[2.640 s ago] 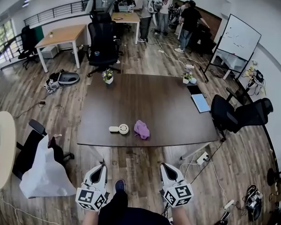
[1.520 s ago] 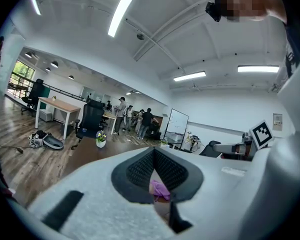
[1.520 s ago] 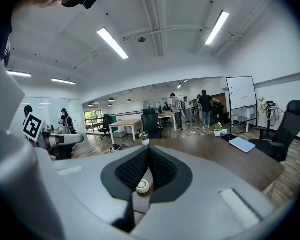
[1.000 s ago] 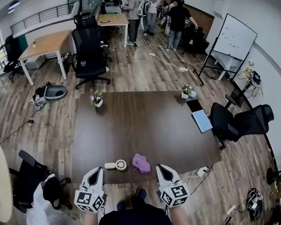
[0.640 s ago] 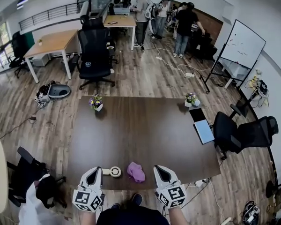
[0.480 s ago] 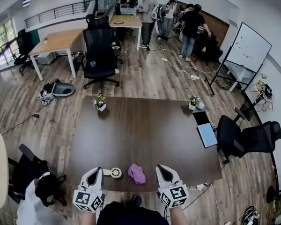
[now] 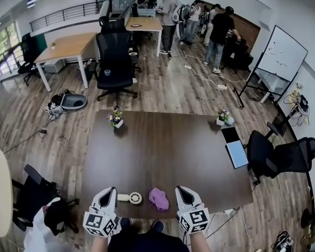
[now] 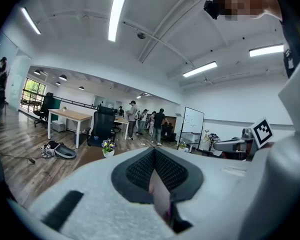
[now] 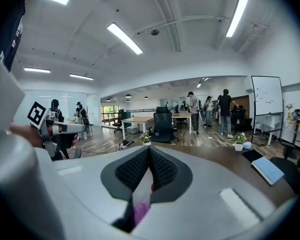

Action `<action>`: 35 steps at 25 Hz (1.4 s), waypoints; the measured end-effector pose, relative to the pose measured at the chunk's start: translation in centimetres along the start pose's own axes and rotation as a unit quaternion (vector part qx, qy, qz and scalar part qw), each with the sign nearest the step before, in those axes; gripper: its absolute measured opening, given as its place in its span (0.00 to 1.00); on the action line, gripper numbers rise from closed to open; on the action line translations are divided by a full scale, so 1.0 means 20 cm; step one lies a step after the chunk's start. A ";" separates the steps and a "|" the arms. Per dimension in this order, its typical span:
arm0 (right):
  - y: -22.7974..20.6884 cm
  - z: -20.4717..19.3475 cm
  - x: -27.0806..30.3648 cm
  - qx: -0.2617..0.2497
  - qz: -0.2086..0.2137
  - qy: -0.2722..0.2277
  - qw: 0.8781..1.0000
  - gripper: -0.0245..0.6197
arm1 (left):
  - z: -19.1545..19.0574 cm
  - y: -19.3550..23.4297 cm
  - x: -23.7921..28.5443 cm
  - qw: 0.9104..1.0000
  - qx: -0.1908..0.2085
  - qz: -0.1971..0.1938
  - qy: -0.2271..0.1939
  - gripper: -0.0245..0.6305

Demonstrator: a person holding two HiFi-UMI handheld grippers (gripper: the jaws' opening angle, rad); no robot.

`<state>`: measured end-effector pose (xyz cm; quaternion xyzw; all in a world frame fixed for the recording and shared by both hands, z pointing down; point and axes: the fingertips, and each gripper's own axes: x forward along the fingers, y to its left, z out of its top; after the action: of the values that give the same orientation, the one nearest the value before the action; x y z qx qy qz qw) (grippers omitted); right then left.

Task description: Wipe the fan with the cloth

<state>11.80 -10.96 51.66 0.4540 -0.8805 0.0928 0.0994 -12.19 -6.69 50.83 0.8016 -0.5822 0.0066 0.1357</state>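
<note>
The person has stepped closer. The left gripper (image 7: 107, 195) and right gripper (image 7: 182, 193), both with jaws closed and empty, now reach the near edge of the dark table (image 7: 168, 151). Between them lie the small white fan (image 7: 132, 198) and, to its right, the purple cloth (image 7: 159, 199).

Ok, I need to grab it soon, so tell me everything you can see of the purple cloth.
The cloth is purple, soft-looking fabric, crumpled into a small heap. It lies on the dark table near the person's edge, just right of the white fan, apart from it. Only the table touches it.
</note>
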 end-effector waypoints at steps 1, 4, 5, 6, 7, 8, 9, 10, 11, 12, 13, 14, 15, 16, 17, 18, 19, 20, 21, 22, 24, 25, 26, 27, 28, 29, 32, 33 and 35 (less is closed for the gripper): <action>0.01 0.00 0.02 -0.009 -0.004 0.002 1.000 0.06 | 0.00 0.02 0.00 1.000 -0.001 0.001 -0.001 0.03; 0.02 -0.03 0.06 -0.037 -0.014 0.014 0.999 0.08 | 0.02 0.08 0.01 1.000 0.002 0.003 -0.002 0.03; 0.03 -0.05 0.08 -0.038 -0.014 0.020 0.999 0.09 | 0.02 0.10 0.01 1.000 0.002 0.002 -0.003 0.03; 0.04 -0.07 0.09 -0.036 -0.011 0.025 0.999 0.10 | 0.02 0.11 0.01 1.000 0.001 0.001 -0.002 0.03; 0.05 -0.09 0.11 -0.033 -0.008 0.032 0.999 0.13 | 0.01 0.13 0.01 1.000 0.000 0.001 -0.001 0.03; 0.05 -0.12 0.12 -0.031 -0.004 0.040 0.999 0.15 | 0.01 0.14 0.01 1.000 -0.001 0.000 0.001 0.03; 0.06 -0.15 0.13 -0.032 -0.001 0.049 0.998 0.17 | 0.00 0.14 0.01 1.000 -0.001 0.000 0.002 0.03; 0.07 -0.18 0.14 -0.034 0.003 0.060 0.998 0.19 | 0.00 0.14 0.01 1.000 -0.002 -0.001 0.001 0.03; 0.07 -0.22 0.16 -0.038 0.006 0.071 0.997 0.22 | 0.01 0.14 0.01 1.000 -0.001 -0.003 0.000 0.03; 0.07 -0.26 0.17 -0.042 0.007 0.084 0.996 0.25 | 0.01 0.15 0.01 1.000 0.000 -0.004 -0.001 0.03; 0.07 -0.31 0.19 -0.046 0.007 0.096 0.994 0.26 | 0.02 0.16 0.01 1.000 0.001 -0.005 0.000 0.03; 0.07 -0.36 0.20 -0.049 0.005 0.109 0.993 0.26 | 0.02 0.17 0.01 1.000 0.002 -0.005 0.000 0.03; 0.07 -0.41 0.21 -0.053 0.004 0.122 0.991 0.26 | 0.02 0.19 0.01 1.000 0.001 -0.005 0.000 0.03; 0.07 -0.47 0.23 -0.059 0.004 0.136 0.989 0.26 | 0.01 0.20 0.00 1.000 -0.001 -0.004 -0.001 0.03; 0.07 -0.52 0.24 -0.068 0.007 0.151 0.986 0.26 | 0.01 0.22 0.00 1.000 -0.004 -0.003 -0.002 0.03; 0.07 -0.58 0.25 -0.080 0.012 0.167 0.983 0.25 | 0.01 0.23 0.00 1.000 -0.007 -0.003 -0.003 0.03; 0.08 -0.64 0.26 -0.094 0.020 0.184 0.978 0.25 | 0.01 0.24 -0.01 1.000 -0.009 -0.002 -0.003 0.03; 0.09 -0.70 0.26 -0.107 0.031 0.203 0.973 0.25 | 0.00 0.25 -0.01 1.000 -0.010 -0.002 -0.002 0.03; 0.10 -0.77 0.26 -0.118 0.047 0.223 0.966 0.24 | 0.00 0.26 -0.01 1.000 -0.010 -0.002 -0.002 0.03; 0.10 -0.84 0.26 -0.127 0.065 0.243 0.959 0.25 | -0.02 0.26 -0.01 1.000 -0.011 -0.003 -0.001 0.03; 0.11 -0.97 0.27 -0.141 0.100 0.276 0.945 0.27 | -0.04 0.26 0.00 1.000 -0.012 -0.006 0.003 0.03; 0.12 -1.02 0.27 -0.149 0.115 0.289 0.939 0.29 | -0.06 0.27 0.01 1.000 -0.014 -0.008 0.005 0.03; 0.13 -1.07 0.28 -0.158 0.128 0.301 0.932 0.30 | -0.07 0.27 0.00 1.000 -0.016 -0.009 0.007 0.03; 0.14 -1.10 0.29 -0.167 0.141 0.313 0.924 0.30 | -0.08 0.28 0.00 1.000 -0.018 -0.010 0.009 0.03; 0.14 -1.14 0.29 -0.174 0.154 0.327 0.916 0.31 | -0.09 0.28 0.00 1.000 -0.020 -0.011 0.010 0.03; 0.15 -1.18 0.30 -0.177 0.165 0.342 0.908 0.35 | -0.09 0.28 -0.01 1.000 -0.021 -0.011 0.012 0.03; 0.14 -1.29 0.32 -0.174 0.180 0.372 0.894 0.36 | -0.09 0.28 -0.01 1.000 -0.023 -0.014 0.012 0.03; 0.14 -1.33 0.34 -0.171 0.182 0.376 0.892 0.36 | -0.09 0.28 -0.01 1.000 -0.023 -0.014 0.012 0.03; 0.15 -1.41 0.35 -0.166 0.182 0.389 0.888 0.36 | -0.09 0.28 -0.02 1.000 -0.020 -0.015 0.013 0.03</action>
<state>7.86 -7.64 80.34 0.1908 -0.8411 0.1310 0.4888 -17.32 -7.59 53.71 0.8073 -0.5682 0.0034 0.1594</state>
